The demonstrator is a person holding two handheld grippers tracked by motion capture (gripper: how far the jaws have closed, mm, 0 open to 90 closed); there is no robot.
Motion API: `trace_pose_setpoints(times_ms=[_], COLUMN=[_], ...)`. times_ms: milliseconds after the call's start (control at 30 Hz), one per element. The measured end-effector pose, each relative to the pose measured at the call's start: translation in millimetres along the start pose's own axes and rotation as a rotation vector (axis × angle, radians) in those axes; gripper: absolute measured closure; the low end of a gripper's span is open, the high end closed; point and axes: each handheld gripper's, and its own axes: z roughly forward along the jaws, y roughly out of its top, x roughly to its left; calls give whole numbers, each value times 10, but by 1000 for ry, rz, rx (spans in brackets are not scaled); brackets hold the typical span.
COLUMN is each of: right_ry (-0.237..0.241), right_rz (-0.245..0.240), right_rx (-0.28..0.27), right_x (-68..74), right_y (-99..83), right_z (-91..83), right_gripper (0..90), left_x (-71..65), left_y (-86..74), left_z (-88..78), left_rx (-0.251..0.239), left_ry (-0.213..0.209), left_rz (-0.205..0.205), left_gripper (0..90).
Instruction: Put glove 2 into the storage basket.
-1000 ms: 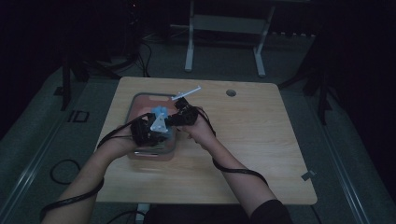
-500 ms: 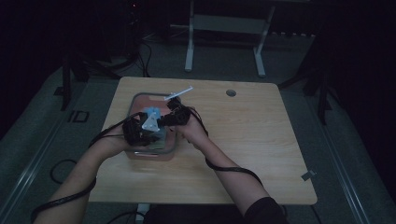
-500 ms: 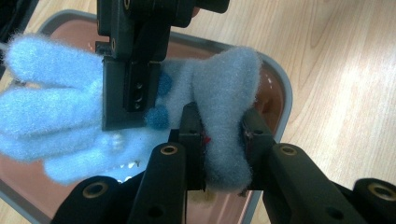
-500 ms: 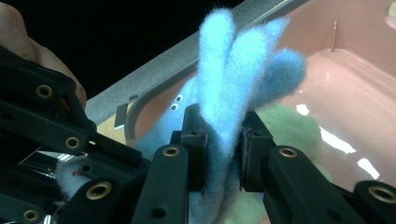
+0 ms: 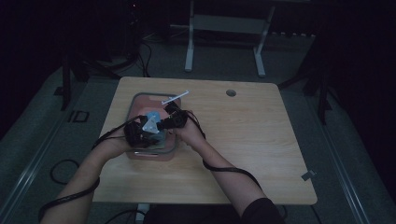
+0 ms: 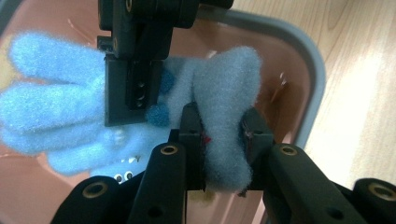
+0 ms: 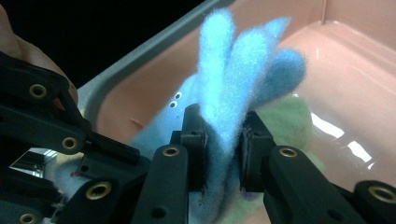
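A fuzzy light blue glove [image 6: 56,112] hangs stretched between both grippers inside a pink bin with a grey rim [image 5: 140,100]. My left gripper [image 6: 219,135] is shut on a fold of the glove near its cuff, and in the high view it [image 5: 140,133] sits over the bin's near left part. My right gripper [image 7: 222,135] is shut on the bunched glove fingers [image 7: 243,56]. From above, the right gripper [image 5: 170,122] is close beside the left one. In the left gripper view, the right gripper [image 6: 135,70] comes down from the top.
A pale green fuzzy item [image 7: 285,121] lies on the bin floor under the glove. A thin white strip [image 5: 175,97] juts out beyond the right gripper over the bin's far rim. The wooden table [image 5: 261,140] has a round hole [image 5: 230,92] near its far edge.
Both hands have sunk a little toward the bin and shifted left, carrying the glove along. The white strip moved with them. Both grips look the same.
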Motion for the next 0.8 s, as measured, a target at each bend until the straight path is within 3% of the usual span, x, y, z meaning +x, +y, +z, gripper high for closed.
trace_pose_setpoints(times_ms=[167,233,800], right_ry=[-29,-59,-111], right_rz=[4,-20,-39], right_rx=[16,22,106], right_x=[-33,-22,-60], right_y=[-27,-18,21], right_z=[53,66,237], right_gripper=[754,750,694], left_x=[18,35,89], left_y=[-28,-42,-122], left_z=[96,122,300], left_rx=[-1,-2,20], left_ry=[-8,-8,-30], left_rz=[-16,-22,-40], left_gripper=[755,755,750])
